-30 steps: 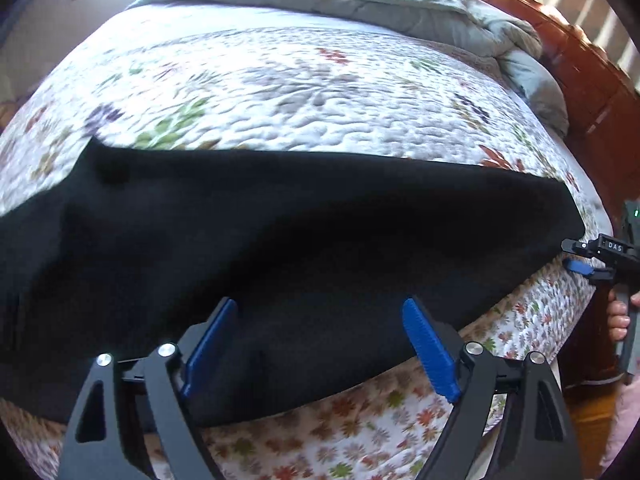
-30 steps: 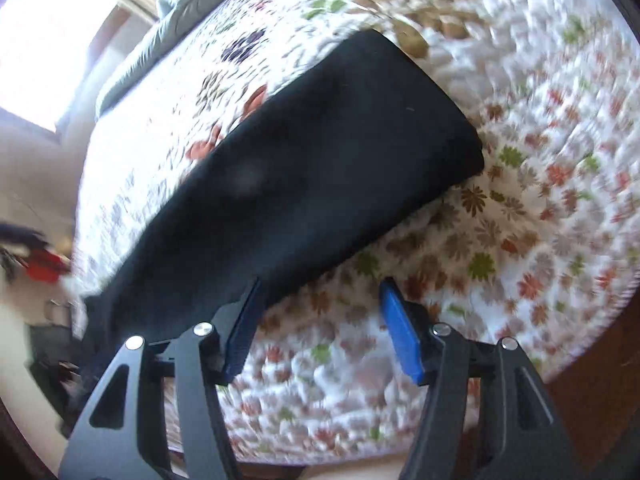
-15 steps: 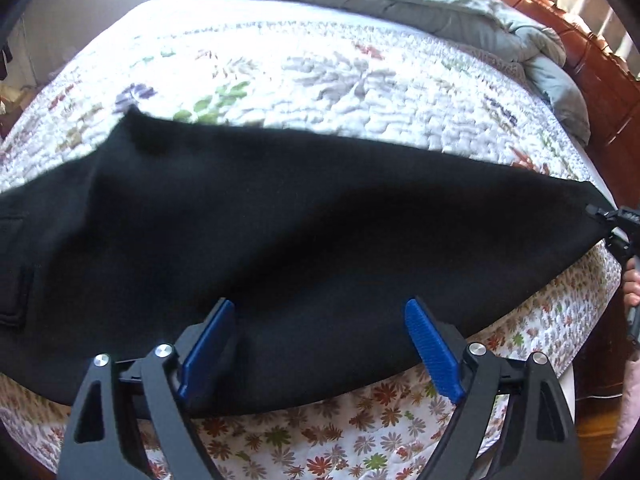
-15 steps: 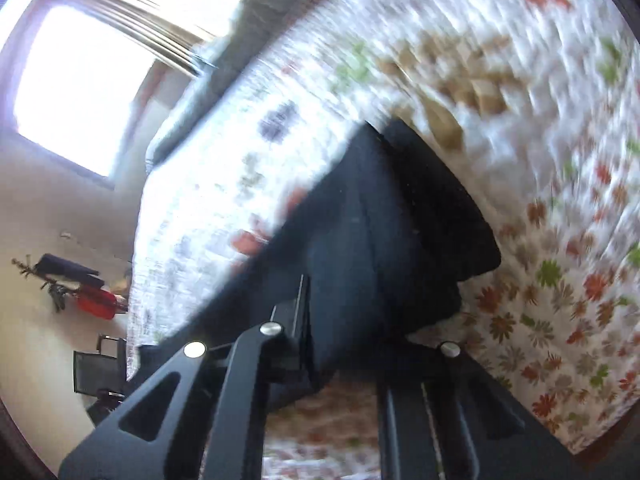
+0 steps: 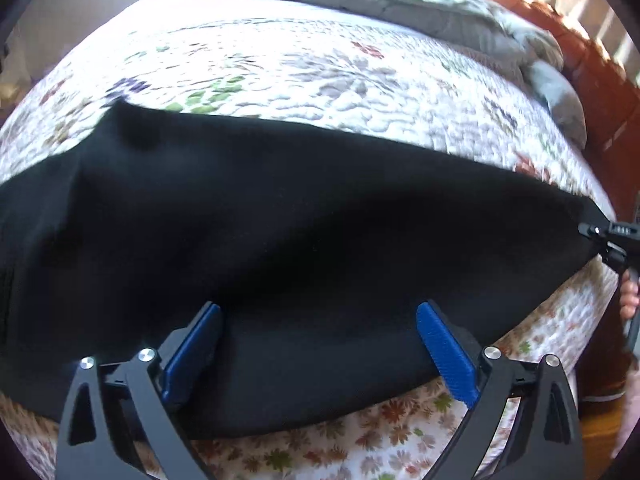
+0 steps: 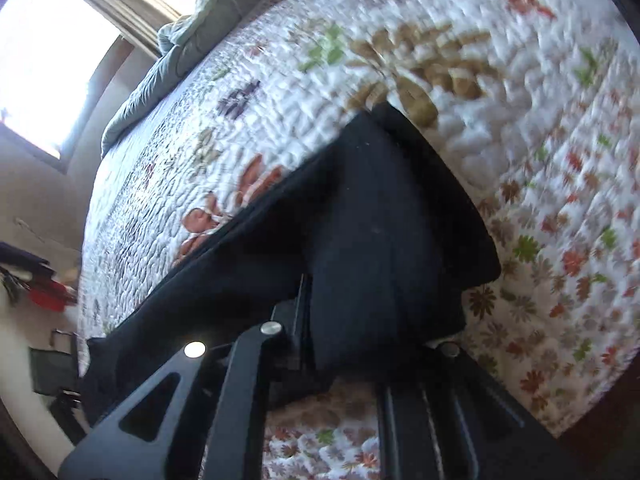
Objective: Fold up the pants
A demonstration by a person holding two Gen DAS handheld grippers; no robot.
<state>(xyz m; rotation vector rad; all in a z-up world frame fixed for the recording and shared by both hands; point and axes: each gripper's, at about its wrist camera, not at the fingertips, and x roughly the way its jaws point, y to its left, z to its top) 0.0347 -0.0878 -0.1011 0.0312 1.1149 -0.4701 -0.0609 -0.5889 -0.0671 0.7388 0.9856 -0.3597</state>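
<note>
1. Your pants (image 5: 280,232) lie in a long black strip across the near edge of the bed, soft matte fabric with a shallow crease running along the middle.
2. Your left gripper (image 5: 318,344) hangs over the near hem, jaws opening wide; the ribbed blue pads (image 5: 448,356) stand on either side of the cloth, not pressing it.
3. Your right gripper (image 6: 348,320) has its fingers pressed together on the leg end, and the black cloth bunches up in thick folds over them.
4. From the left wrist view, that right gripper (image 5: 600,240) pulls the far right corner to a taut point.
5. Under it all is the quilt (image 5: 320,72), white, puffy, stitched in pebbly ripples, printed with flowers.
6. A grey duvet (image 5: 400,0) sits rumpled at the far side, beside reddish wood (image 5: 600,80).
</note>
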